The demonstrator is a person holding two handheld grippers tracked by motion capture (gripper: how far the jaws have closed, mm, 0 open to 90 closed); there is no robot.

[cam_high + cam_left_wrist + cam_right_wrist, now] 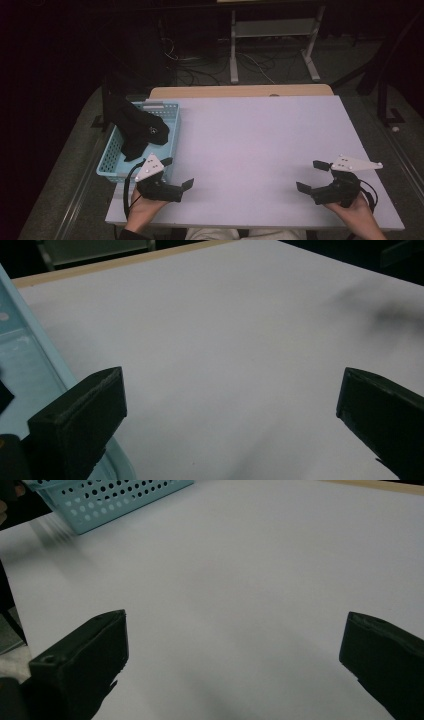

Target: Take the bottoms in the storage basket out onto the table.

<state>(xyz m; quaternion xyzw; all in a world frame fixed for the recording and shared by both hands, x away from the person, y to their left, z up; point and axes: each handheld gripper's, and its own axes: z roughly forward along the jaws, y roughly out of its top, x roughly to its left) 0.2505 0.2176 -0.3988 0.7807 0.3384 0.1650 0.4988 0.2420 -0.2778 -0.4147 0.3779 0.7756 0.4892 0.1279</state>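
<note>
- Dark surroundings ring a white tabletop (260,150), with a pale wooden edge strip (240,91) along its far side and a grey floor beyond
- Behind the tabletop, a white metal frame (272,42) stands on the floor among loose cables (200,70)
- No brand, label or readable writing shows on anything; a small pale mark sits on the dark cloth, too small to read
- At the tabletop's left edge sits a light blue perforated basket (117,162), its round holes clear in the right gripper view (115,500)
- A black cloth (135,127) lies bunched in the basket, and part of it drapes over the far-left rim
- The left gripper (178,175), in the person's left hand (142,205), sits at the near-left of the tabletop just beside the basket's near corner; its jaws stand wide apart with nothing between them, and a grey three-cornered plate (150,167) rides on top
- In the left gripper view the basket's pale blue wall (30,365) runs beside the left jaw, bare white surface ahead
- The right gripper (312,176), in the right hand (357,212), sits at the near-right, well apart from the basket; its jaws also stand wide apart and empty, pointing toward the tabletop's middle
- Between the two grippers the surface is plain white
</note>
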